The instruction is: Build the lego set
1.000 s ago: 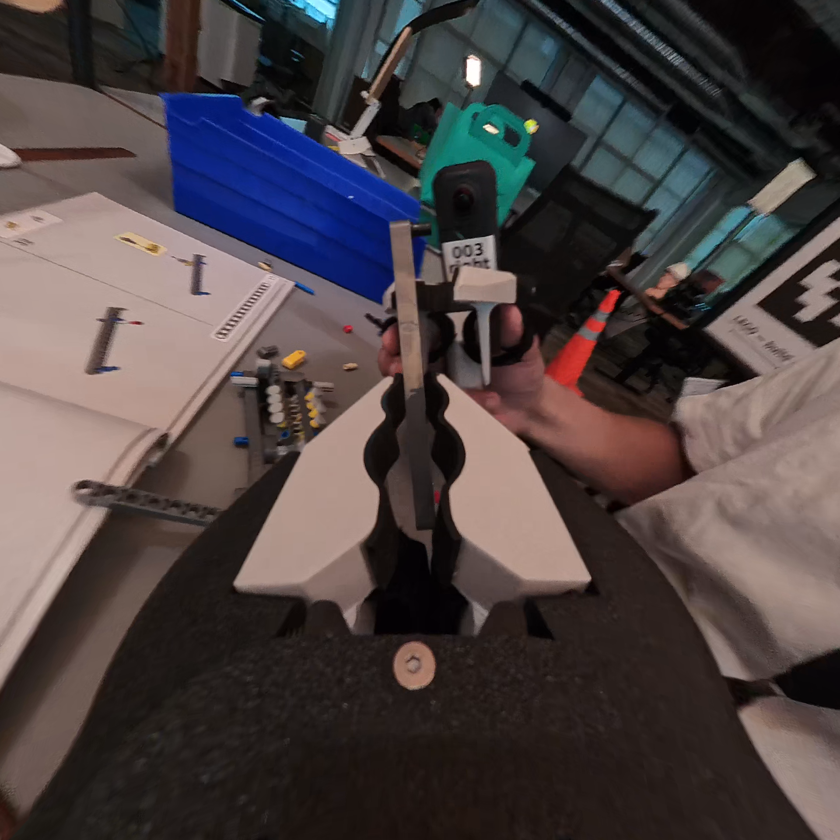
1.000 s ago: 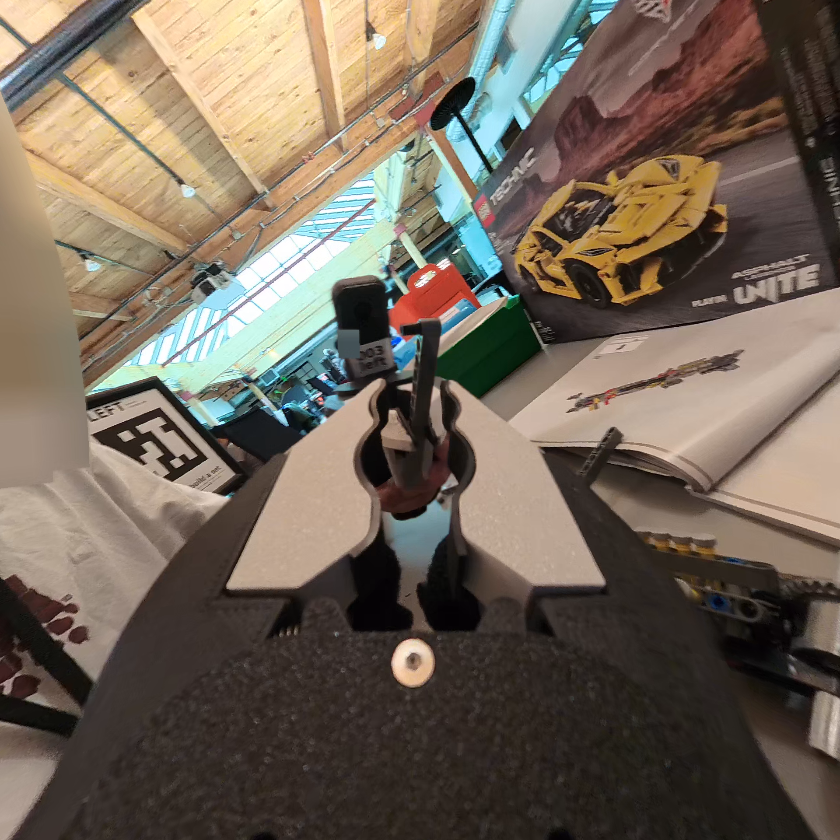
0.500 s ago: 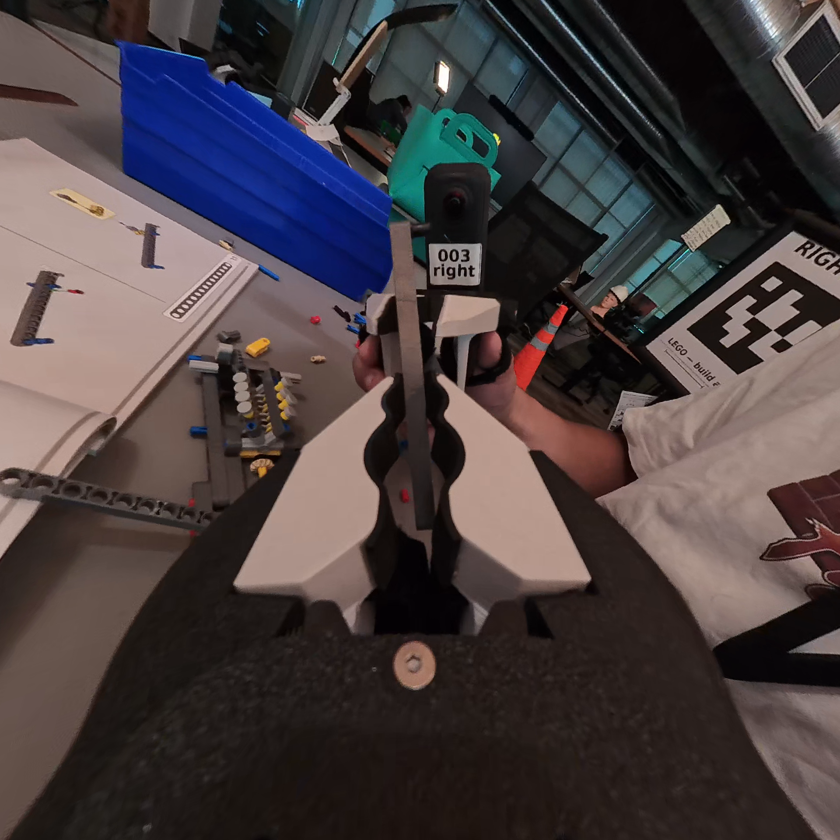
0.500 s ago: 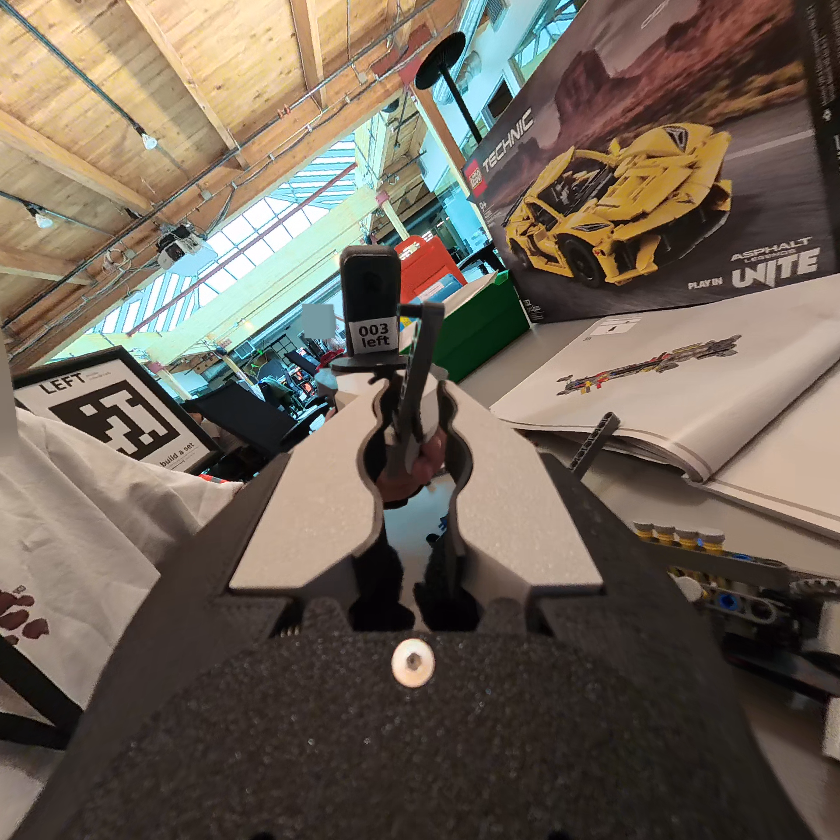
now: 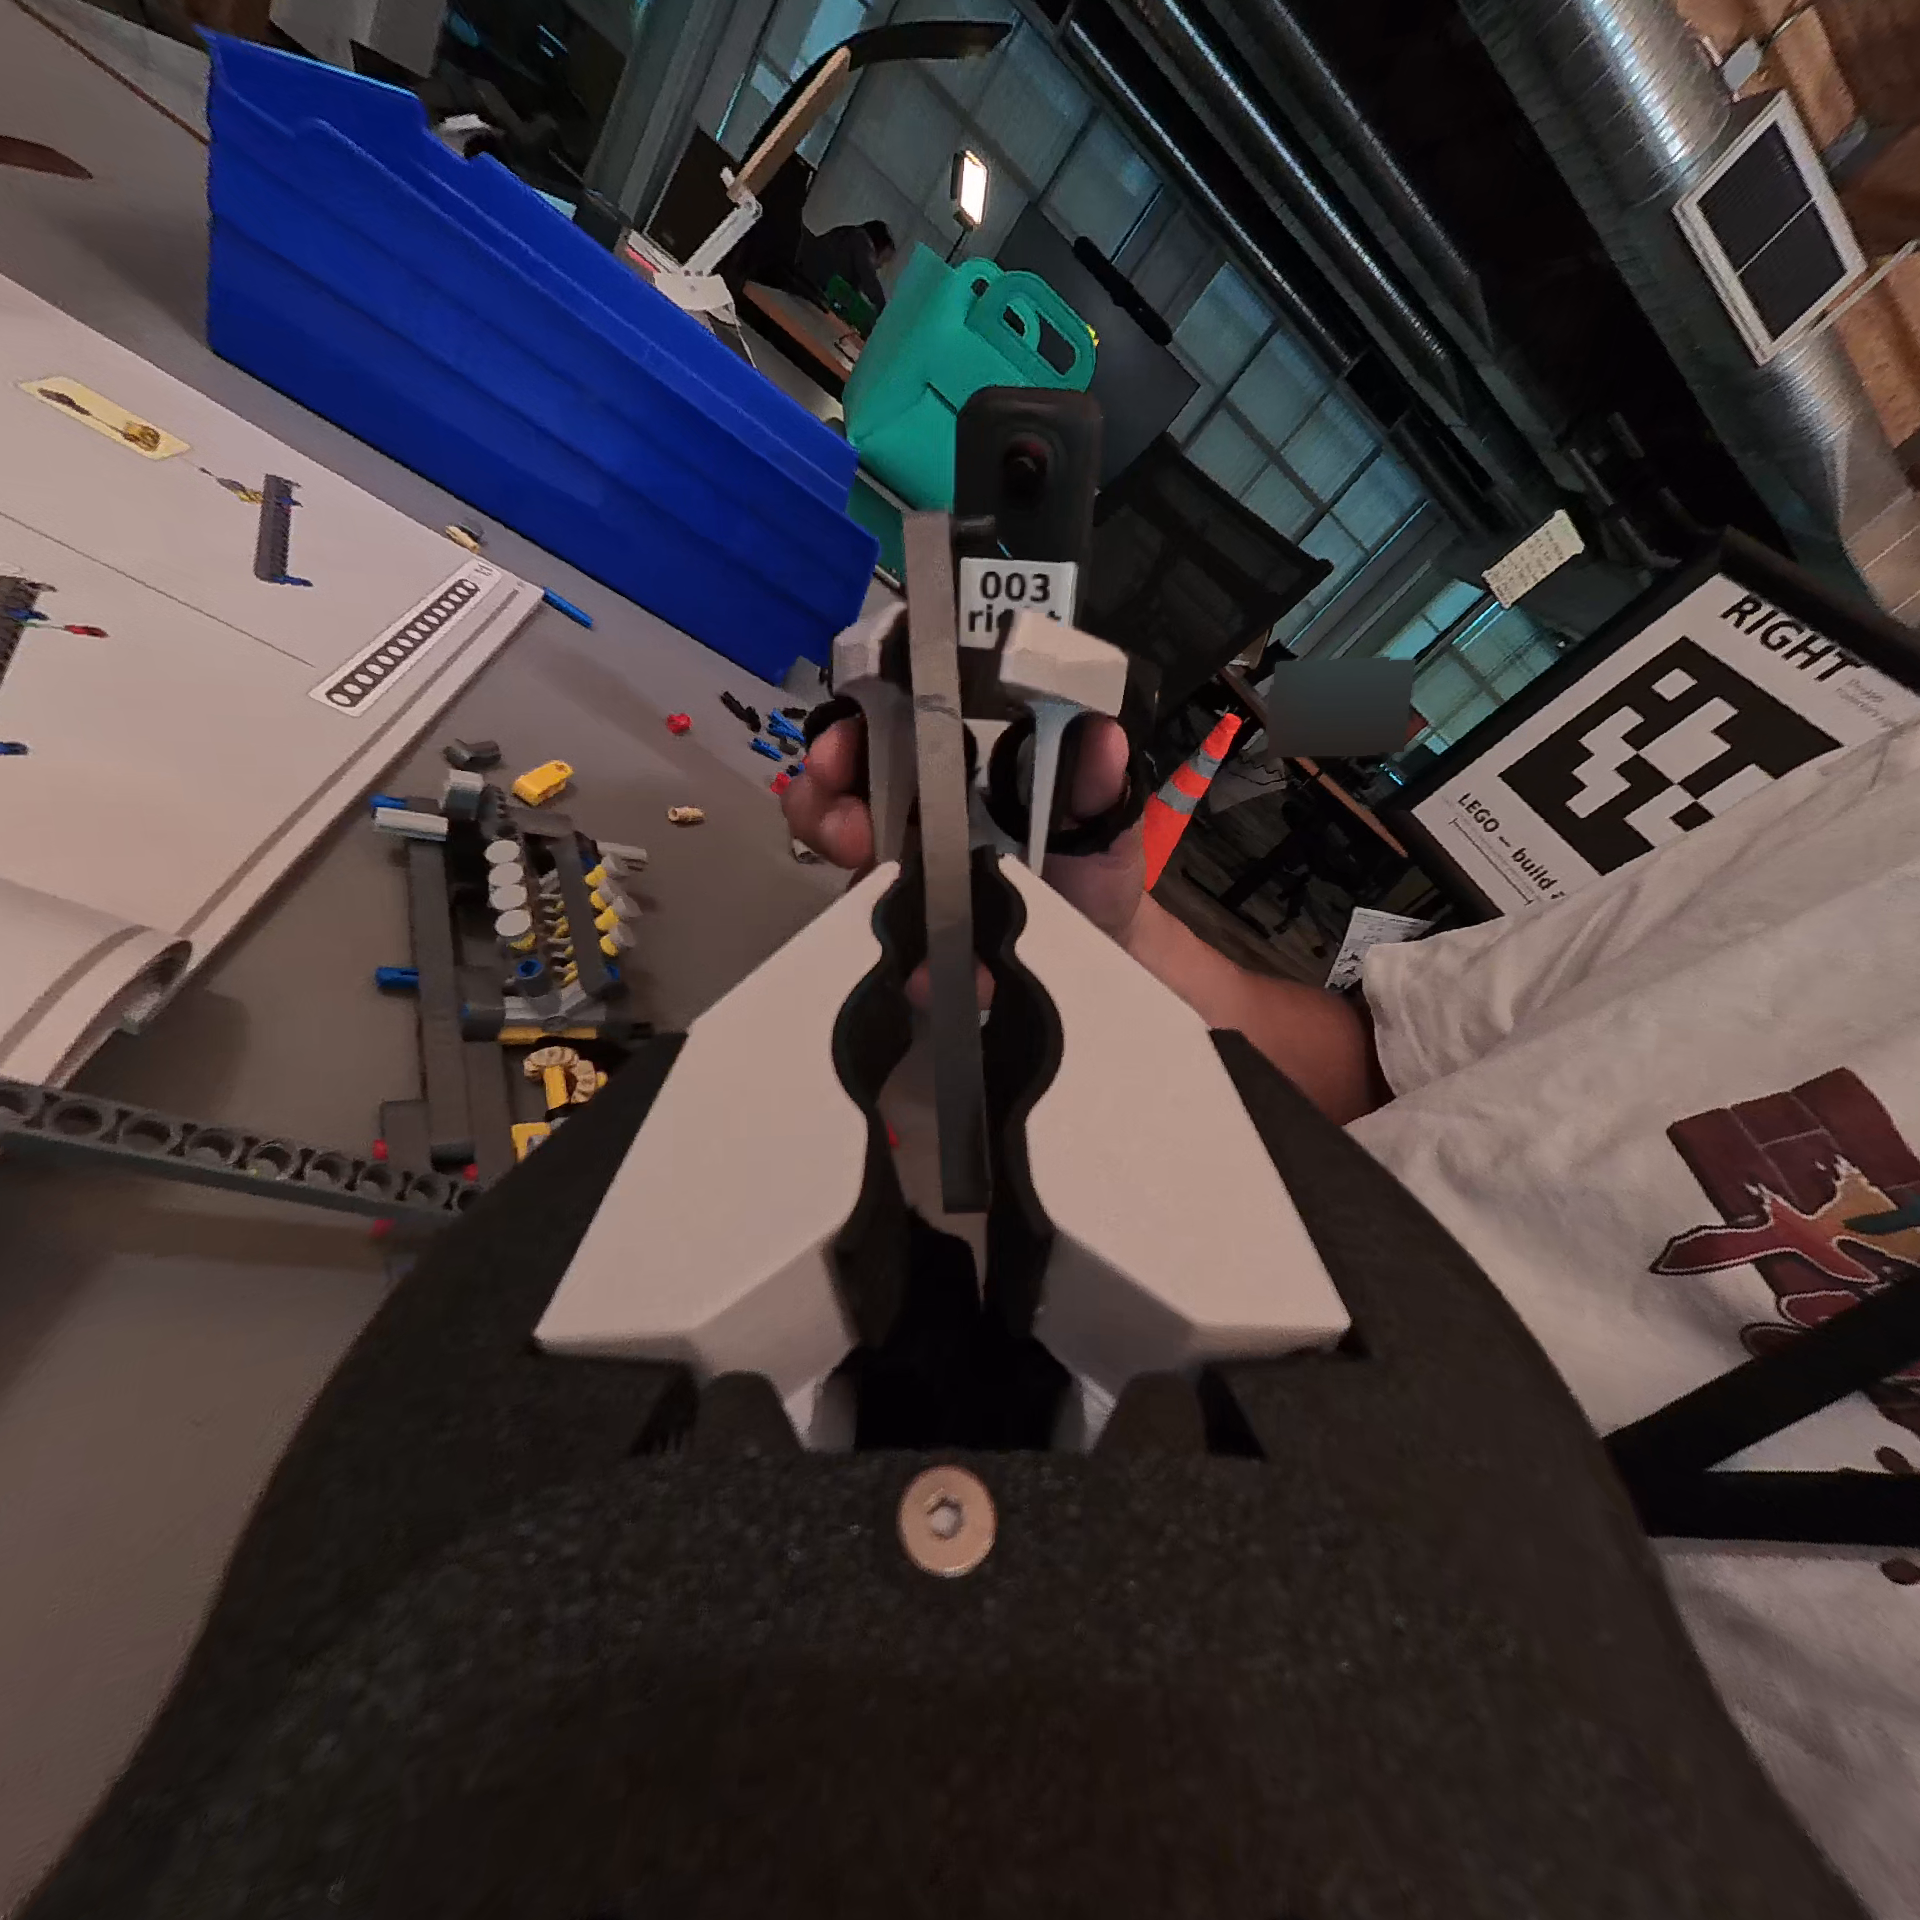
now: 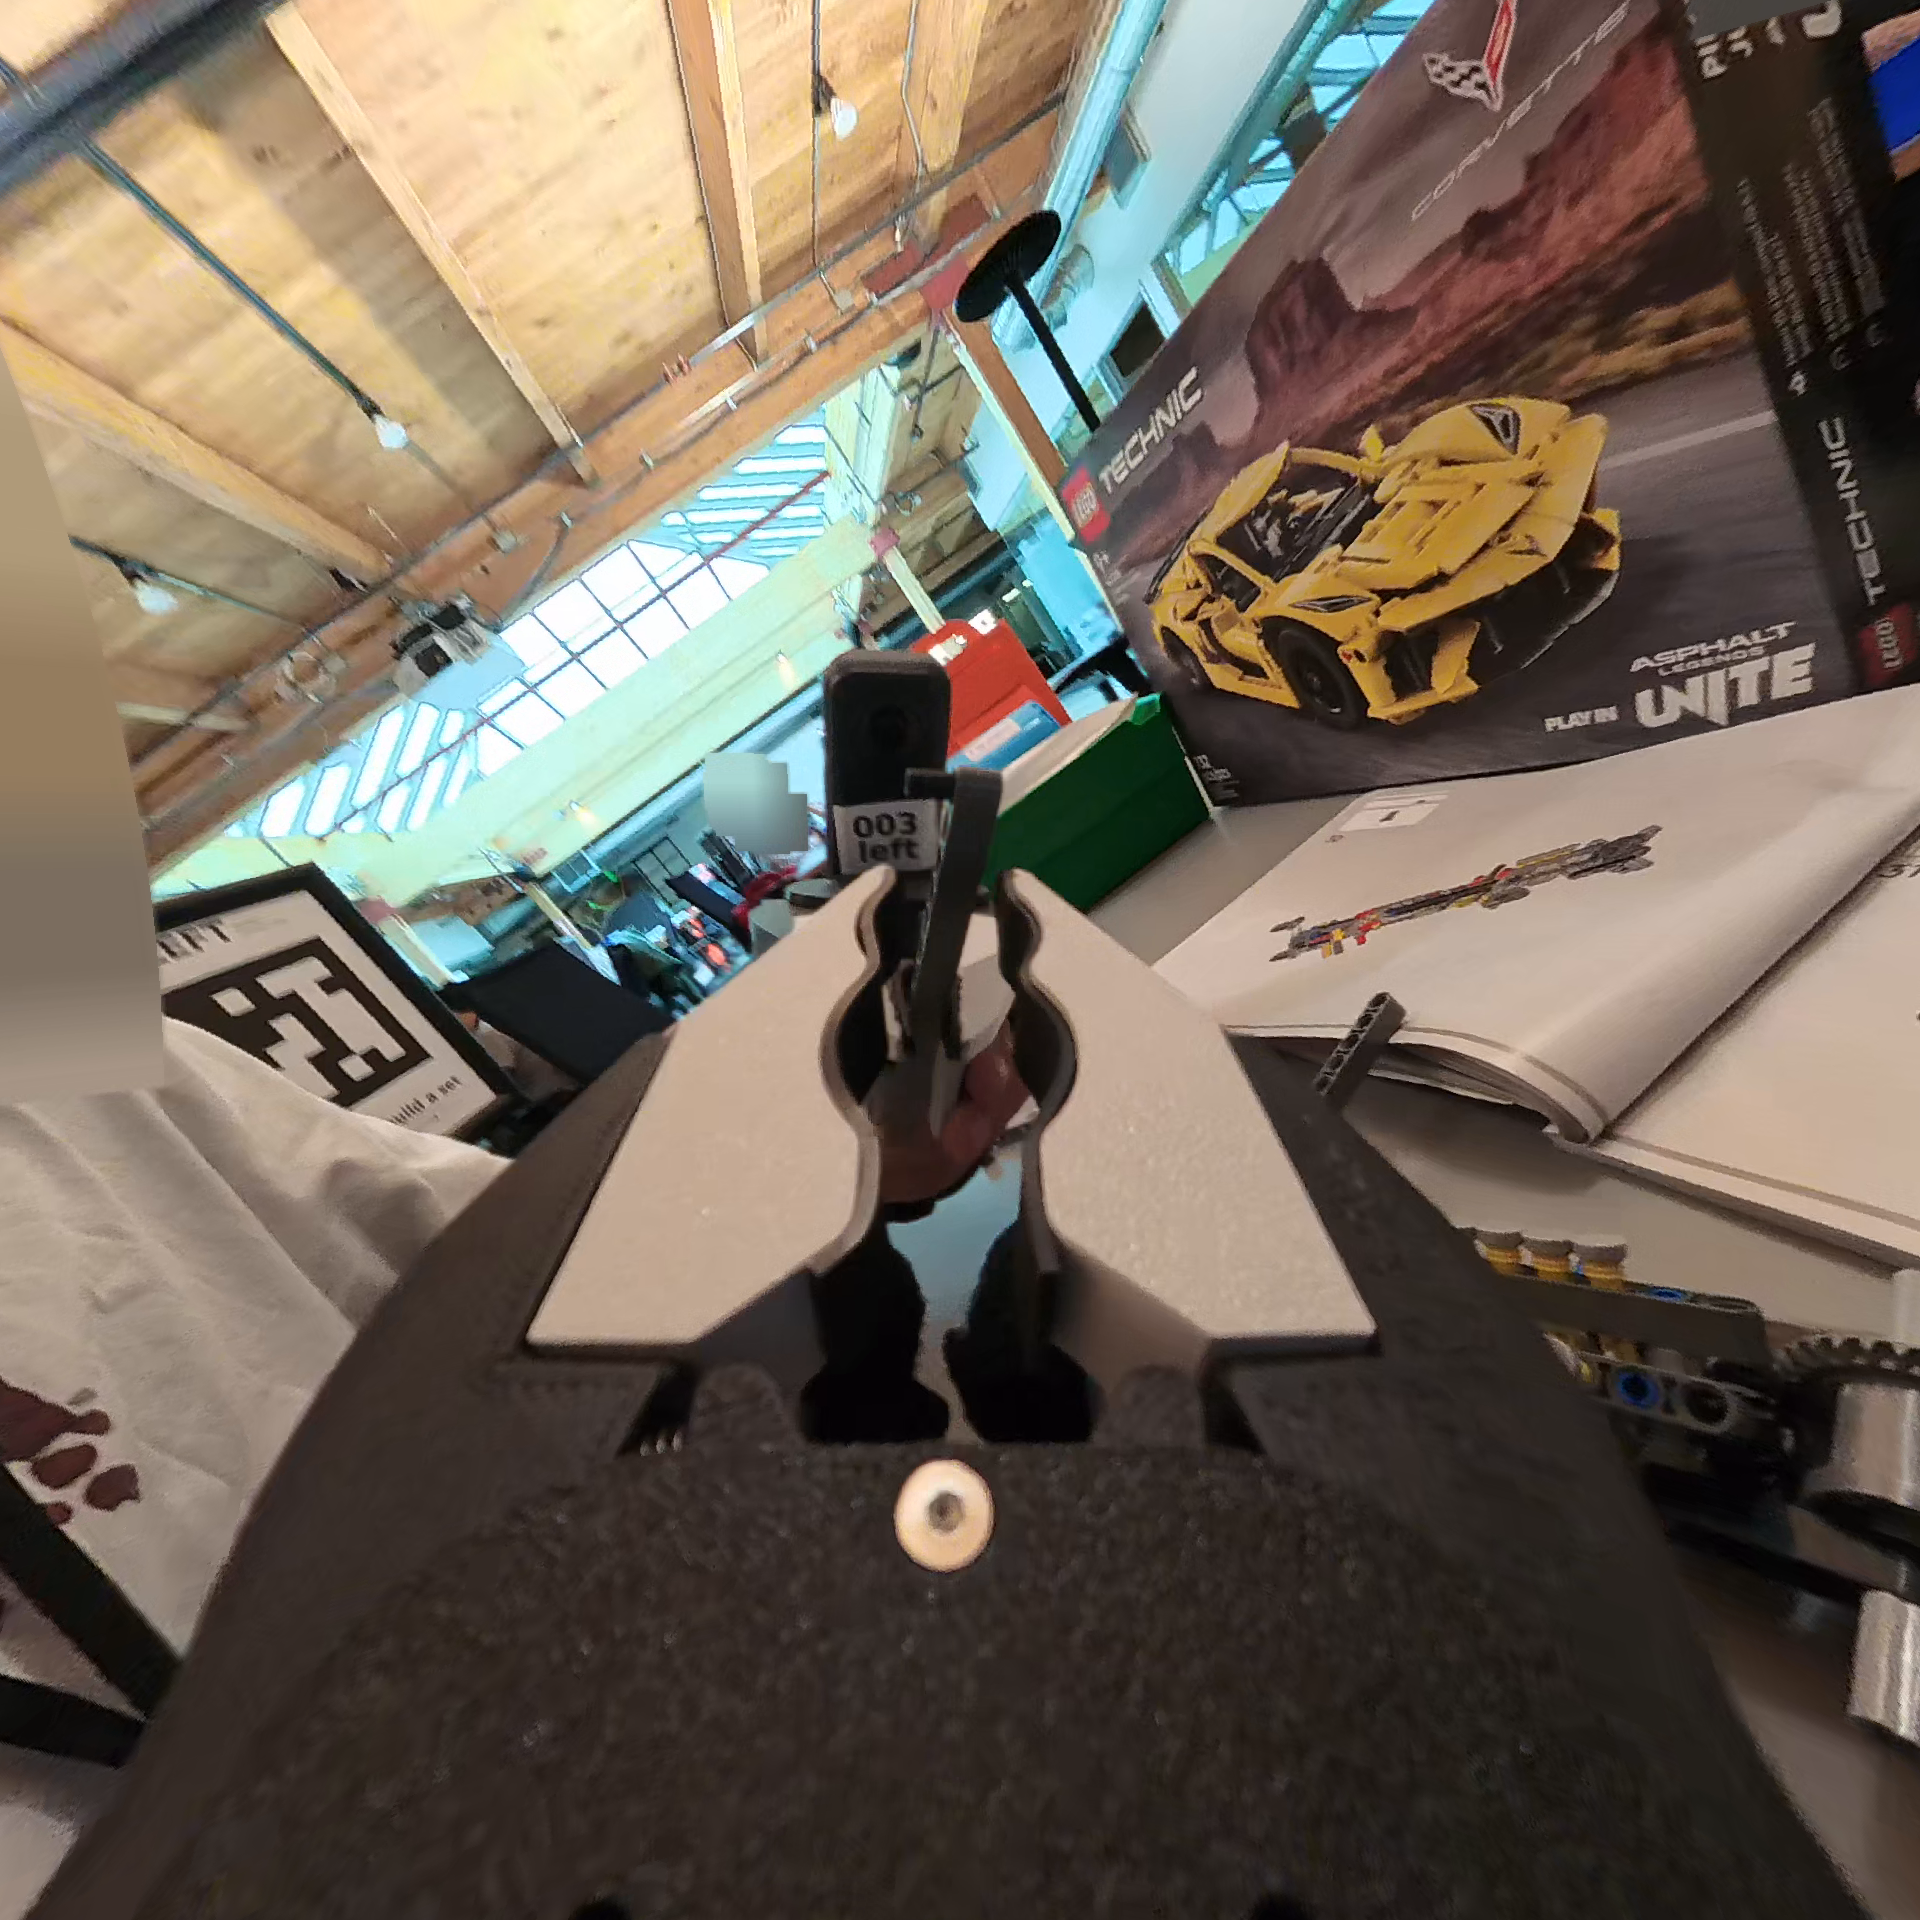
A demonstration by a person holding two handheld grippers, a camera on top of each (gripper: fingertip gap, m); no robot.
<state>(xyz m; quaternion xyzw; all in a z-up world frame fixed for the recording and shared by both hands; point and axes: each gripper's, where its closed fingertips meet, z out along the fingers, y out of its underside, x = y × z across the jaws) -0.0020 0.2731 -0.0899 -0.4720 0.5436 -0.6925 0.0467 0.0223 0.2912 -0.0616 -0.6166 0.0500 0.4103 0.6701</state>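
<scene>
Left wrist view: your left gripper fingers pinch a long grey beam, raised above the desk.

Right wrist view: your right gripper fingers pinch that same beam.

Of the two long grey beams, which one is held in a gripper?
The upright grey beam, clamped in the left gripper; the studded grey beam lies flat on the table beside the instruction booklet.
</scene>
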